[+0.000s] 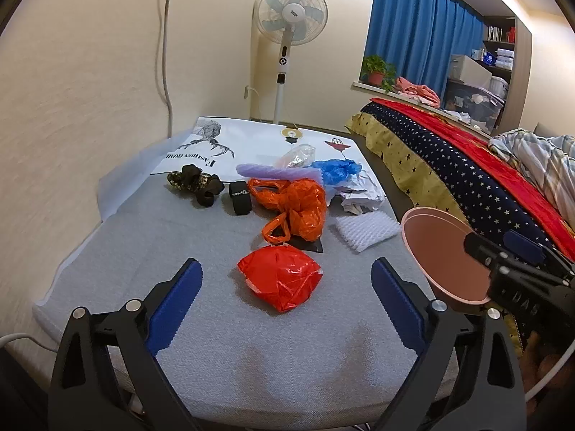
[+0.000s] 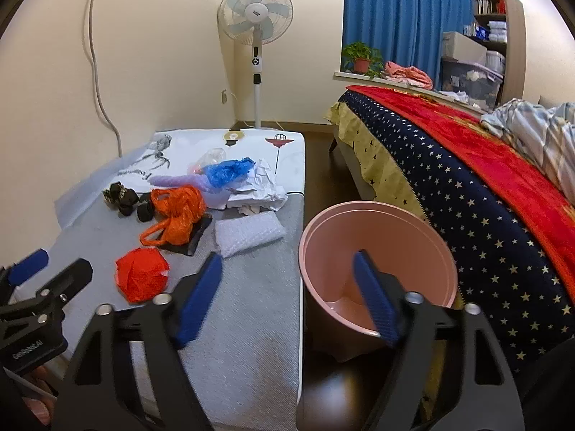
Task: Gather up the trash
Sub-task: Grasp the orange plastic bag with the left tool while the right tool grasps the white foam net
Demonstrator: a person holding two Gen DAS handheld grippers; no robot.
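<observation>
My left tool point(image 1: 285, 296) stood spread over the red bag point(image 1: 280, 277) on the worktop point(image 1: 151, 251), lined up to grab. Right tool point(image 2: 287, 296) straddled the pink bin's point(image 2: 413, 230) near rim beside the worktop, not yet pinching, for drops.

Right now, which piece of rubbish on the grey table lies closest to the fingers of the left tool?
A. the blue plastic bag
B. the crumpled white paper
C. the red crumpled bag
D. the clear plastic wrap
C: the red crumpled bag lies just ahead of the left gripper, between its wide-open fingers, while the other pieces sit farther back on the table.
</observation>
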